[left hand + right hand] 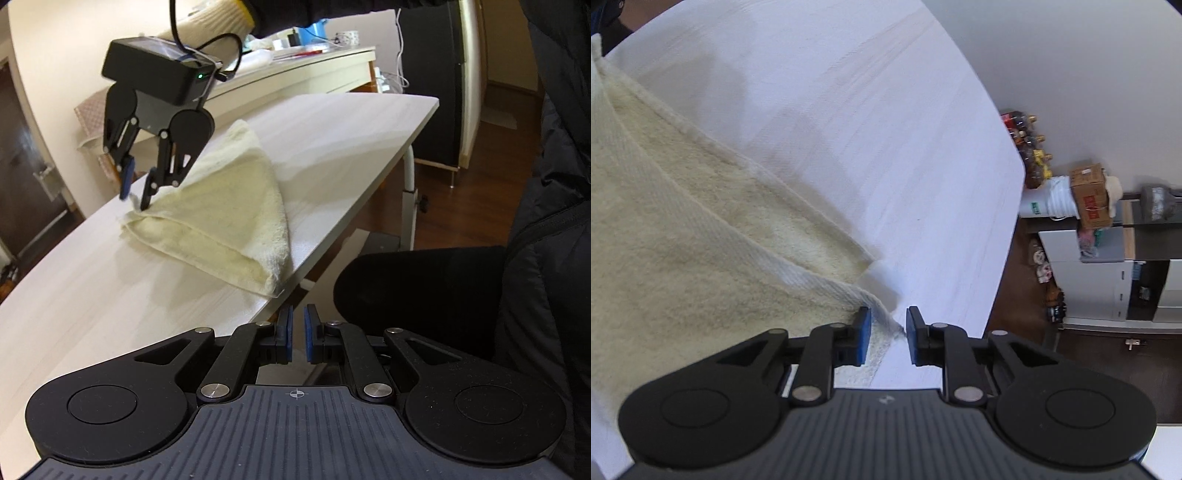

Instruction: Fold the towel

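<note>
A pale yellow towel [221,206] lies folded on the white table [92,295], one corner reaching the table's near edge. In the left wrist view my right gripper [135,199] stands over the towel's far left corner, tips down at the cloth and fingers apart. In the right wrist view the right gripper [888,332] is open, and the towel [683,240] has its frayed corner between the blue pads without being pressed. My left gripper [298,332] hovers off the table's near edge, just short of the towel's near corner, shut on nothing.
The table's edge [369,192] runs close along the towel's right side. A person's dark jacket [535,258] fills the right. Behind stands a desk [325,62] with small items. Beyond the table [868,110], bottles [1030,147] and a cardboard box [1089,195] sit by the wall.
</note>
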